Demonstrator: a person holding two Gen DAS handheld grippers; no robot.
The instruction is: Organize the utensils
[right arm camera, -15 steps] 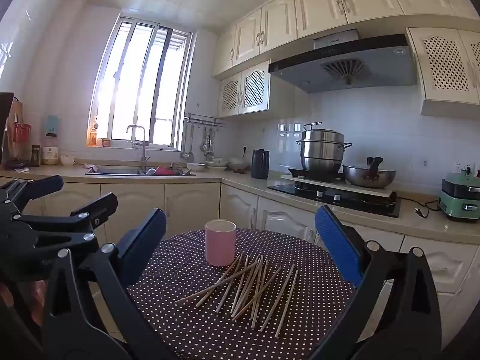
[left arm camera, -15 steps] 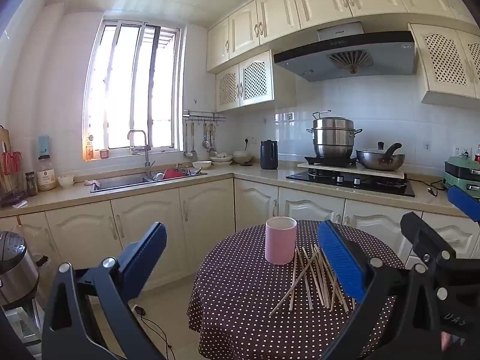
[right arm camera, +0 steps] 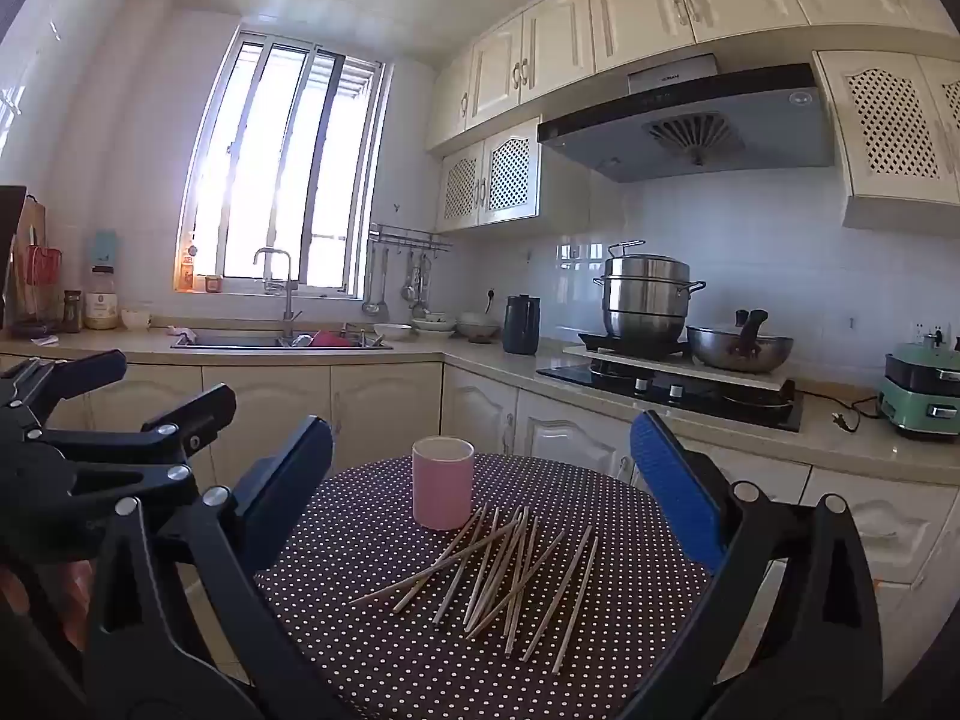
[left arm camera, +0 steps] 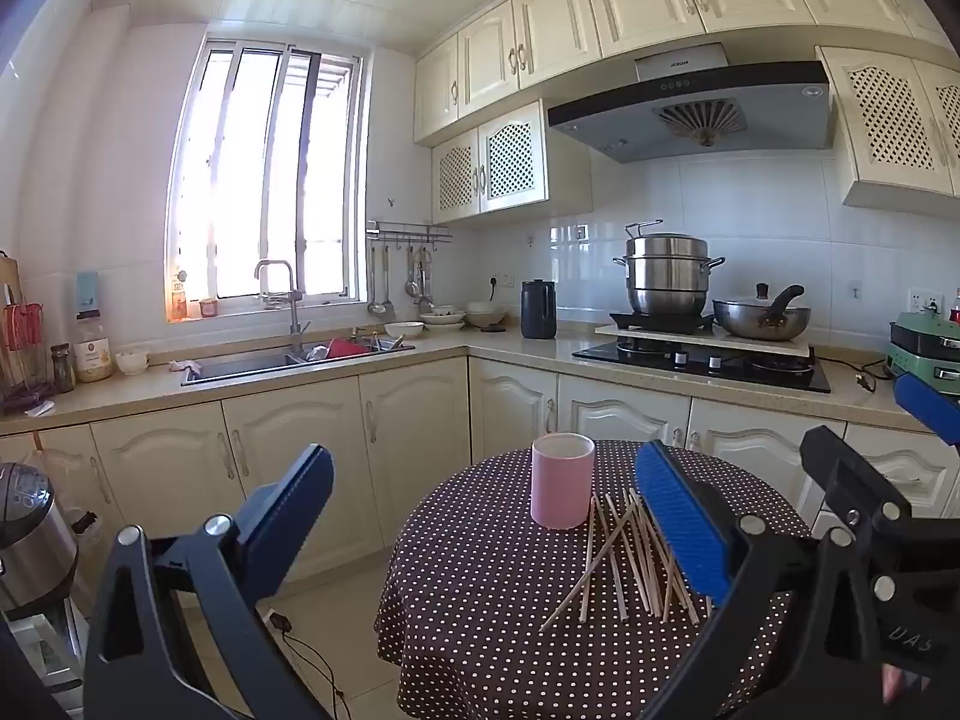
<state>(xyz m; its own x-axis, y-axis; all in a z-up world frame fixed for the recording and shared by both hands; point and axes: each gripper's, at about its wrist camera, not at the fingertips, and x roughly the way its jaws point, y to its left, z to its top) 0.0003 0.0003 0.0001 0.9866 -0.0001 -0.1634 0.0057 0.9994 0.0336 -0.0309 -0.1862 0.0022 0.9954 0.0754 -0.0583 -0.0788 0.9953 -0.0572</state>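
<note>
A pink cup [left arm camera: 562,480] stands upright on a round table with a dark polka-dot cloth [left arm camera: 480,588]. Several wooden chopsticks [left arm camera: 624,558] lie scattered just right of and in front of the cup. The cup [right arm camera: 443,483], the chopsticks [right arm camera: 504,570] and the cloth [right arm camera: 384,648] also show in the right wrist view. My left gripper [left arm camera: 480,510] is open and empty, held above the table's left side. My right gripper [right arm camera: 480,480] is open and empty, held above the table's near edge. The right gripper also shows at the right edge of the left wrist view [left arm camera: 894,414].
Cream cabinets and a counter run behind the table with a sink [left arm camera: 288,357], a dark kettle [left arm camera: 538,317], and a stove with a steamer pot [left arm camera: 666,276] and a wok [left arm camera: 762,315]. A green appliance [right arm camera: 921,384] sits at the right. A silver appliance [left arm camera: 30,534] stands at the left.
Both grippers have shifted only slightly; the cup and chopsticks lie as before.
</note>
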